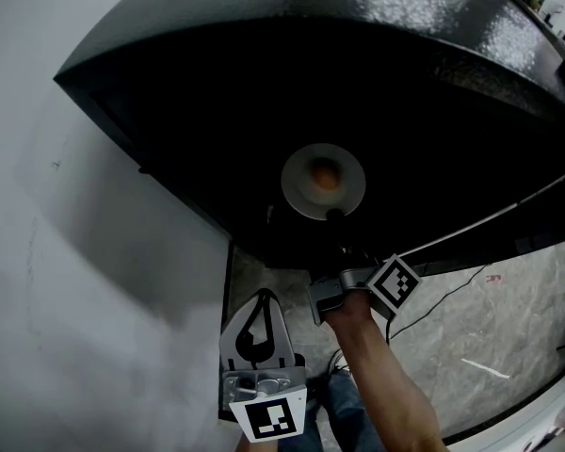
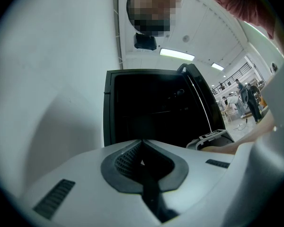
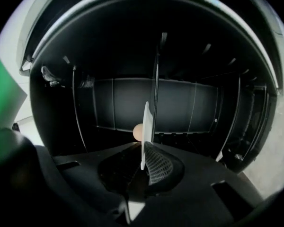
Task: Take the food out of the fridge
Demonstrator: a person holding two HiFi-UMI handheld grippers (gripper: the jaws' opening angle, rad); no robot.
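A round white plate (image 1: 323,181) carrying an orange ball of food (image 1: 325,176) hangs in the dark opening of the black fridge (image 1: 405,8). My right gripper (image 1: 335,217) is shut on the plate's near rim. In the right gripper view the plate (image 3: 146,126) stands edge-on between the jaws of that gripper (image 3: 144,151), with the food (image 3: 137,132) just behind it and the fridge's ribbed inner walls (image 3: 189,108) beyond. My left gripper (image 1: 258,333) hangs low beside the fridge's left corner, shut and empty. The left gripper's (image 2: 142,144) own view faces the open fridge (image 2: 151,108).
A white wall (image 1: 66,281) runs along the left of the fridge. Cables (image 1: 457,288) lie on the grey floor at the right. The person's forearm (image 1: 381,375) reaches in from below. People stand far off in a hall (image 2: 244,98).
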